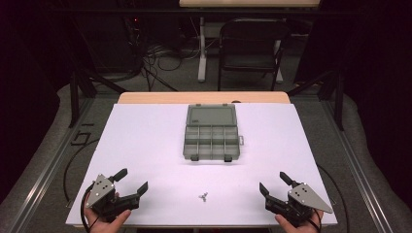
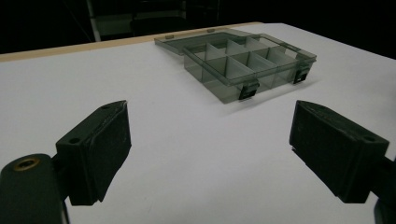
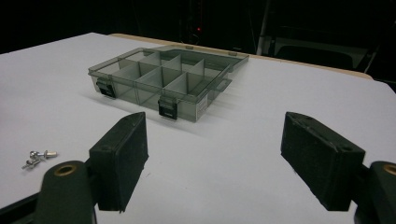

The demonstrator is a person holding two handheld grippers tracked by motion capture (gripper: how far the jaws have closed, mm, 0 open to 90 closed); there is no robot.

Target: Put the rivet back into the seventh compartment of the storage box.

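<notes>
A smoky clear plastic organiser box (image 1: 212, 134) lies open in the middle of the white table, its lid flat behind it and its several compartments looking empty (image 2: 243, 65) (image 3: 163, 79). A few small metal screws (image 1: 203, 196) lie near the front edge, also at the left of the right gripper view (image 3: 36, 157). My left gripper (image 1: 131, 180) rests open at the front left, nothing between its jaws (image 2: 210, 144). At the front right my right gripper (image 1: 275, 183) is open too, with nothing held (image 3: 215, 154).
The white board (image 1: 145, 145) covers a wooden table whose far edge (image 1: 204, 97) shows. Beyond it stand a black folding chair (image 1: 251, 46), a table leg and cables on the floor. Black frame rails run along both sides.
</notes>
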